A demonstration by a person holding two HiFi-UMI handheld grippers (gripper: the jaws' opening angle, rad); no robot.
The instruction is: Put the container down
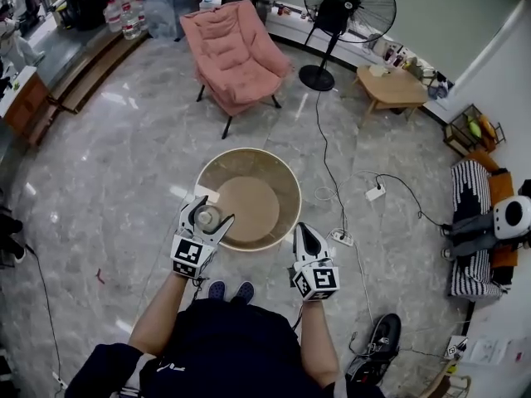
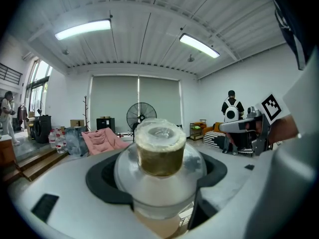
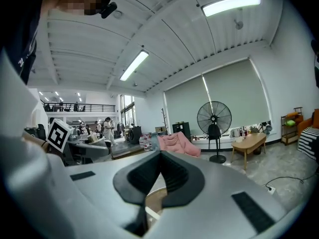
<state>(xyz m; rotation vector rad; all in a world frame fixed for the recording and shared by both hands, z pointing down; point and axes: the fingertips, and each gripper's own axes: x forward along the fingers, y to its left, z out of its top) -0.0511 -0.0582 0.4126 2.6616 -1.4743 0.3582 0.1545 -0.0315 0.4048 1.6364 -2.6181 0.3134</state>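
Clear container point(image 2: 159, 171) between left gripper point(image 1: 205, 220) jaws

The round table point(image 1: 249, 207) bears what may be a white card point(image 1: 204, 194) at its left rim.

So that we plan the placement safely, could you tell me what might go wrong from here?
1. The left gripper holds the clear lidded container by its rounded body, so it may slip on release.
2. It hangs near the round table's rim, so it could land on the edge and tip off.
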